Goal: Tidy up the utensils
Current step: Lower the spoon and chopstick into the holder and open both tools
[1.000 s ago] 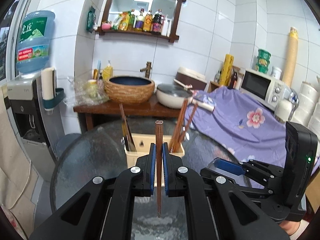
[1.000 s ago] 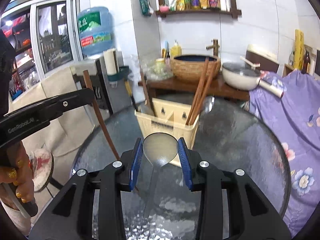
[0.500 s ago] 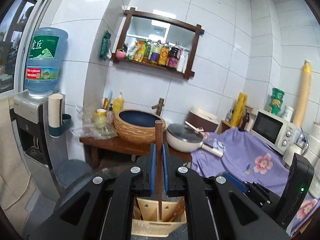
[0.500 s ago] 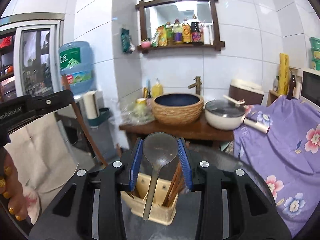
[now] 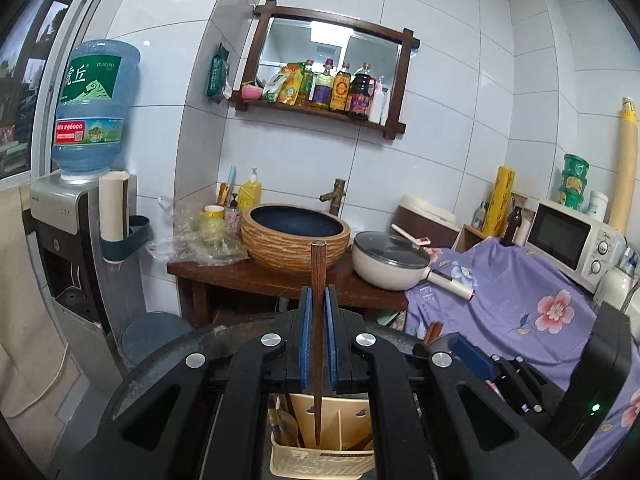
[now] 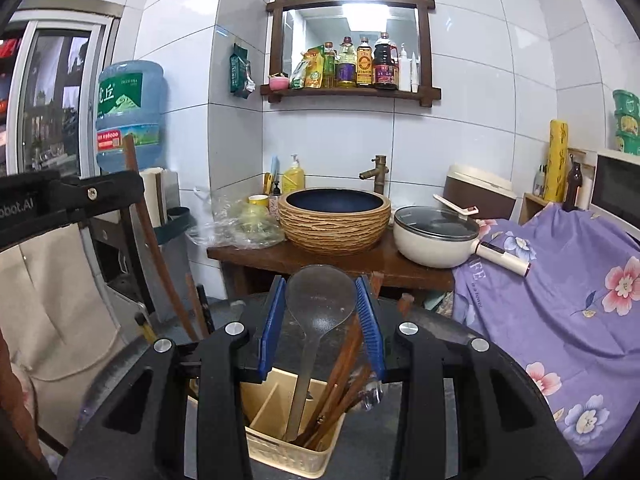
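Observation:
My left gripper point(image 5: 319, 292) is shut on a dark wooden chopstick point(image 5: 318, 320) held upright; its lower tip hangs inside the beige utensil holder point(image 5: 320, 460) below the fingers. My right gripper point(image 6: 321, 284) is shut on the bowl of a grey metal spoon point(image 6: 320, 300); the spoon's handle reaches down into a compartment of the holder point(image 6: 288, 456), beside several wooden chopsticks point(image 6: 340, 380) leaning there. The left gripper with its chopstick point(image 6: 152, 240) shows at the left of the right wrist view.
The holder stands on a round dark glass table point(image 6: 480, 360). Behind are a wooden counter with a woven basin point(image 5: 295, 236), a lidded pot point(image 5: 390, 260), a water dispenser point(image 5: 76, 220) and purple floral cloth point(image 5: 520, 304) with a microwave point(image 5: 576, 240).
Both grippers have tilted up and moved over the holder. The chopstick tip and the spoon handle now hang down inside the holder instead of above the table.

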The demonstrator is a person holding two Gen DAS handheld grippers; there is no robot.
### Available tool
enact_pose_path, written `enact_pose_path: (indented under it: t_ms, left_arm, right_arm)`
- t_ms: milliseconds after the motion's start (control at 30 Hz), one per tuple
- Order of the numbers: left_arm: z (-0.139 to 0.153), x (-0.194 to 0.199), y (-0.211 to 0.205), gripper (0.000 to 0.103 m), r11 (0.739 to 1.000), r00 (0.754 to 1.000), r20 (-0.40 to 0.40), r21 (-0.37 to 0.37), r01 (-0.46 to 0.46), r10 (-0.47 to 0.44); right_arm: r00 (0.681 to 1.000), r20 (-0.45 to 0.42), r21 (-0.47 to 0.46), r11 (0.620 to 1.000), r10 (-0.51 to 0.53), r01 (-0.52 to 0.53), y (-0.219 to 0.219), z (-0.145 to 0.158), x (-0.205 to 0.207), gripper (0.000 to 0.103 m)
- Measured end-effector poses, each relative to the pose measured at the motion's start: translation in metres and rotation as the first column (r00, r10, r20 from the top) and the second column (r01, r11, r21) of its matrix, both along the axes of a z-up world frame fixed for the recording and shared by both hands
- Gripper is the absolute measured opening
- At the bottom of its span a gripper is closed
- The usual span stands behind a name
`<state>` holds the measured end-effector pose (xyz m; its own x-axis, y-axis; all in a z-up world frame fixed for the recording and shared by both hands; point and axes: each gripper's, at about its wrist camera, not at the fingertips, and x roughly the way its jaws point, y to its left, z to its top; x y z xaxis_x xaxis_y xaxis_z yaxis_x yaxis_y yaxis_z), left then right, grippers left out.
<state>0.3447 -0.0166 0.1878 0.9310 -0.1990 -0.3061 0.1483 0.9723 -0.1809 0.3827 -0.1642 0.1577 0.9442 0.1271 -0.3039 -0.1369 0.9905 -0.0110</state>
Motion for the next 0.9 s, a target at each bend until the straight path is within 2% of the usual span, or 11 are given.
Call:
enact_pose_path:
  t_ms: [300,500,700,767,900]
  left_arm:
    - [-0.047,0.004,0.0,0.006,1.0,0.996,-0.084,0.017,0.025,-0.023]
    - [-0.069,0.005,-0.005,0.006,0.998,0.99,-0.134,0.047,0.053,-0.046]
    - [-0.082,0.007,-0.009,0.007,0.995,0.985,-0.165,0.072,0.066,-0.054]
    - [-0.084,0.008,-0.01,0.007,0.994,0.982,-0.179,0.076,0.082,-0.067]
    - [-0.076,0.0,-0.006,0.007,0.994,0.988,-0.145,0.087,0.073,-0.06]
  right_arm:
    - [0.997,-0.069,-0.047,0.999,0.017,-0.021,0.003,-0.042,-0.002,0.037]
    - [0.992,-0.122,-0.07,0.997,0.022,-0.031,0.006,-0.067,-0.002,0.037]
    - [0.989,-0.147,-0.095,0.995,0.024,-0.038,0.008,-0.079,-0.003,0.037]
    - [0.989,-0.148,-0.1,0.994,0.029,-0.045,0.009,-0.08,-0.004,0.042]
    - [0.993,-0.117,-0.111,0.993,0.033,-0.046,0.008,-0.076,-0.012,0.056]
